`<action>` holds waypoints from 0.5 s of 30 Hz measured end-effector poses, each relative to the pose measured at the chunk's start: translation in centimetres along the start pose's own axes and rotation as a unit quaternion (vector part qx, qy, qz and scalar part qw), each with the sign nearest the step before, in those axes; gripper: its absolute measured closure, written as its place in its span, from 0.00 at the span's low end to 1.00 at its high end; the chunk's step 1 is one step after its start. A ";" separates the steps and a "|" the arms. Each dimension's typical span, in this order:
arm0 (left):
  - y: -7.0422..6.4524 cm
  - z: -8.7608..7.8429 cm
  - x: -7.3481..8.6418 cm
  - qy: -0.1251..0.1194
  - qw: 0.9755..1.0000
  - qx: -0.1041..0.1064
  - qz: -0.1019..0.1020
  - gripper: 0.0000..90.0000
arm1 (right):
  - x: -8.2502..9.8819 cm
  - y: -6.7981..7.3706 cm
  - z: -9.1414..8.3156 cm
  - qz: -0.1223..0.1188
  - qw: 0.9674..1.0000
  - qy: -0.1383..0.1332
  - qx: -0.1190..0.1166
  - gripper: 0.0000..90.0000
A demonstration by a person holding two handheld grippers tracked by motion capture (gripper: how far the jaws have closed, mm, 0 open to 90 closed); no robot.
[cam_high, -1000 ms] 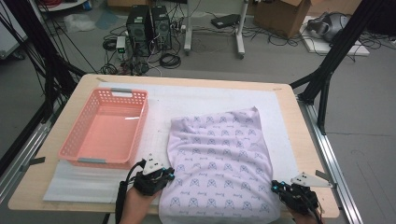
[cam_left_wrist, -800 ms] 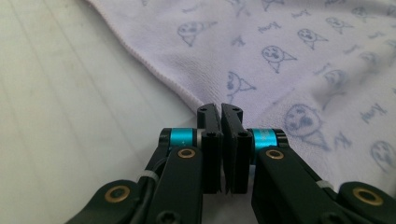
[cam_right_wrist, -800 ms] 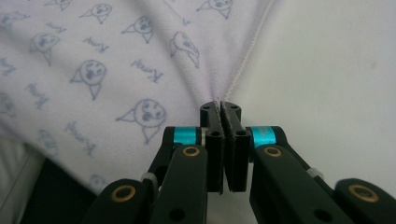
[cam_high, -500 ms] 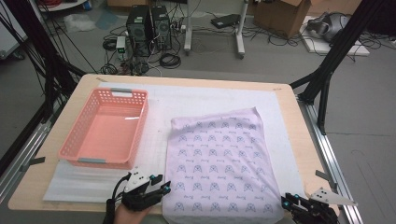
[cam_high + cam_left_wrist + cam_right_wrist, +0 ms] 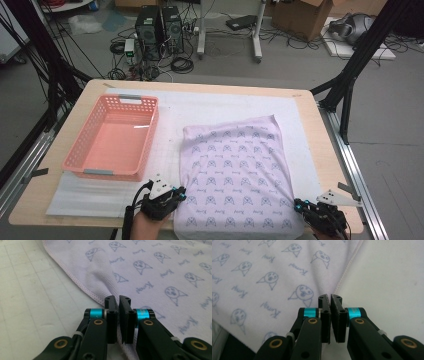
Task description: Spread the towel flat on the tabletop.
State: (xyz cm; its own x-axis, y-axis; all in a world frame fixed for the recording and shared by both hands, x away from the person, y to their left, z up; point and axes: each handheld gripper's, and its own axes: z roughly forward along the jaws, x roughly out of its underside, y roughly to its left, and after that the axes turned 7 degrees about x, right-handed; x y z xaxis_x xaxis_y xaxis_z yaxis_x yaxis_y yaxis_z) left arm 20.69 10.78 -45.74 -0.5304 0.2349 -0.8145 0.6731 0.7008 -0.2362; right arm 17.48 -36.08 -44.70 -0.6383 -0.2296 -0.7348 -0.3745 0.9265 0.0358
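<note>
We log the left gripper [image 5: 176, 196] at the near left corner of the cloth [image 5: 235, 170], jaws pressed together on its stitched hem; its own view [image 5: 118, 302] shows that hem running into the narrow slit between the pads. We log the right gripper [image 5: 306, 209] at the near right corner, jaws likewise pinched on the hem, as its own view [image 5: 329, 300] confirms, with cloth [image 5: 274, 282] to its left and bare mat [image 5: 392, 277] to its right. From above, the cloth lies flat on the white mat [image 5: 100, 195], near edge at the table [image 5: 327, 165] front. The pink basket [image 5: 114, 138] sits just beside it on the left, apart, empty. Bare mat lies beyond the cloth's far edge. The left gripper view shows grid lines on the mat [image 5: 30, 290].
</note>
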 end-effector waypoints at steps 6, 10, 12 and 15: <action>-0.4 -2.2 1.5 0.003 1.000 0.019 -0.022 0.95 | 1.6 0.3 -2.0 -0.012 0.999 0.014 -0.031 0.97; -0.8 -2.4 1.6 -0.005 1.000 0.011 -0.017 0.75 | 2.1 0.6 -2.6 -0.016 0.999 0.018 -0.044 0.93; -0.5 -2.3 1.2 -0.024 0.999 0.001 -0.023 0.62 | 1.8 0.4 -2.5 -0.001 0.999 -0.004 -0.042 0.76; 0.0 -1.4 0.6 -0.028 0.999 -0.009 -0.025 0.57 | 0.9 0.1 -1.8 0.025 0.999 -0.026 -0.022 0.73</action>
State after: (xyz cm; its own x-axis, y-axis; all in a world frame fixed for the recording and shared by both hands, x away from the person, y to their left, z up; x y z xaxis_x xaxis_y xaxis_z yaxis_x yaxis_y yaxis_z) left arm 19.67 11.84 -45.45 -0.5334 0.1604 -0.8305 0.6361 0.7232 -0.2688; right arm 15.64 -36.78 -44.11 -0.6212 -0.1669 -0.7657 -0.3739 0.9218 0.1024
